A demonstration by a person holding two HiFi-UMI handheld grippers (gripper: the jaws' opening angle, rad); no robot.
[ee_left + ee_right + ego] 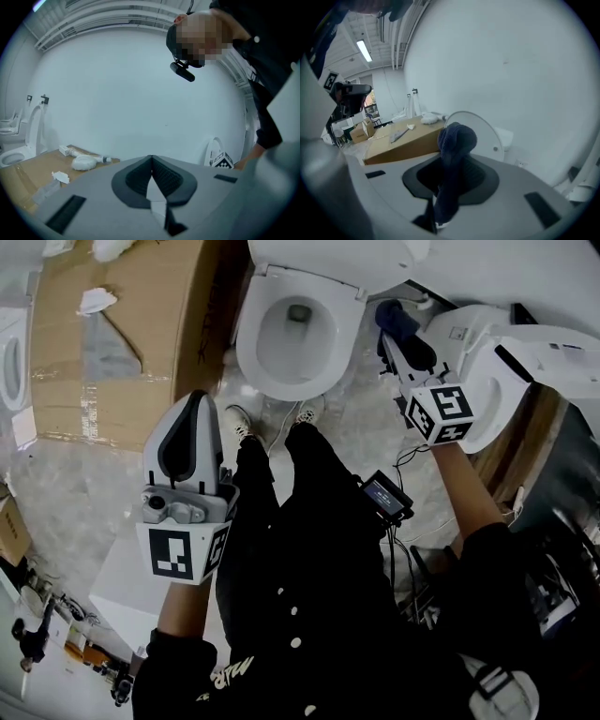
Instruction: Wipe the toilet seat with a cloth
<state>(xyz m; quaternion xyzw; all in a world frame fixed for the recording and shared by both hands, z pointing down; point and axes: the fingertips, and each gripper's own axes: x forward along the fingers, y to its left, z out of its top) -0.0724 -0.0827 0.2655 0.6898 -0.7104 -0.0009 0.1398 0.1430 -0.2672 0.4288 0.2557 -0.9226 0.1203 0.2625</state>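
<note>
Grey floor with cardboard sheet [112, 343] at left; toilet seat [251, 352] straight ahead, long axis running away from the feet, bowl [298, 334] showing only the drain. Right gripper [394, 338] clamped on dark blue cloth [401, 320], just right of the seat rim and far nearer it than left gripper [195, 418], pinched together on nothing, low by the knee. Next move judged a short reach leftward onto the rim.

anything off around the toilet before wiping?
Nothing spilled or broken. Only clutter: a flattened cardboard sheet lies on the floor left of the toilet, with a crumpled white scrap on it. Right gripper grips the cloth fine.
</note>
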